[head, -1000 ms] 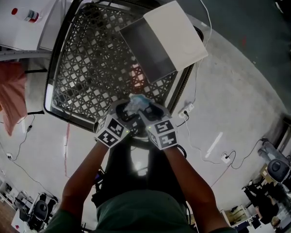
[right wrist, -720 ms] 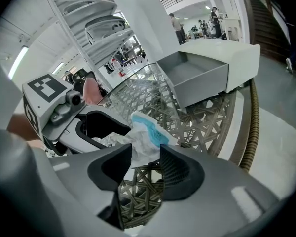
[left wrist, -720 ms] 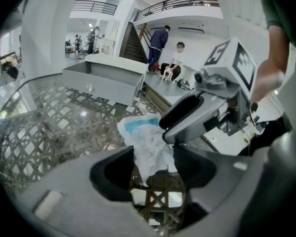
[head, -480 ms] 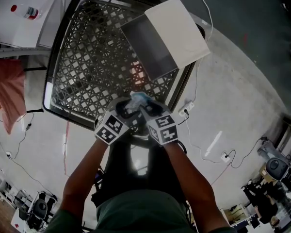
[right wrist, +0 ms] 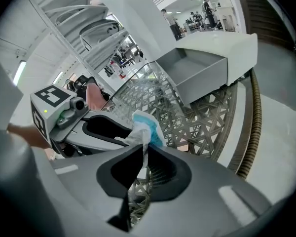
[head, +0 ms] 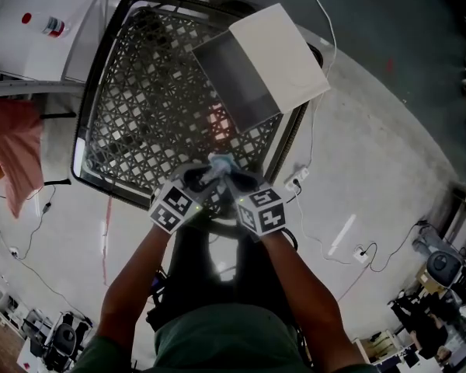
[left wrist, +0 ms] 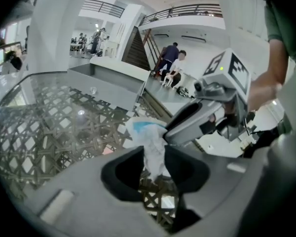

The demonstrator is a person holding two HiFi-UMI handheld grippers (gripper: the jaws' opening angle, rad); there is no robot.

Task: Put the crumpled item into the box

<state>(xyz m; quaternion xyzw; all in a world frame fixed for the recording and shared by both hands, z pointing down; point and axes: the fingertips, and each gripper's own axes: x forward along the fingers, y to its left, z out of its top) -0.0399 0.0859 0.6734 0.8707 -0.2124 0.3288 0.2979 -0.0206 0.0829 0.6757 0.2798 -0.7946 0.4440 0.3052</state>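
Observation:
The crumpled item (head: pixel 220 164), a white and blue wad, hangs just above the near rim of the dark lattice table (head: pixel 140 123). Both grippers meet on it, and the jaws of both are closing. My left gripper (head: pixel 202 179) has the wad's lower part (left wrist: pixel 150 149) pressed between its black pads (left wrist: pixel 123 169). My right gripper (head: pixel 234 179) pinches the wad (right wrist: pixel 147 127) tightly from the other side, its jaws almost together (right wrist: pixel 144 154). The box (head: pixel 256 68), white with an open grey inside, sits on the table's far right part, beyond the grippers (right wrist: pixel 207 73).
A pink cloth (head: pixel 15 154) hangs at the left. On a white surface (head: pixel 31 6) at top left stands a red-capped bottle (head: pixel 50 26). Cables and a power strip (head: pixel 299 181) lie on the floor to the right. People stand far off (left wrist: pixel 172 63).
Both pairs of jaws have closed in on the crumpled item. The two grippers have drawn slightly nearer to me along the table's near rim.

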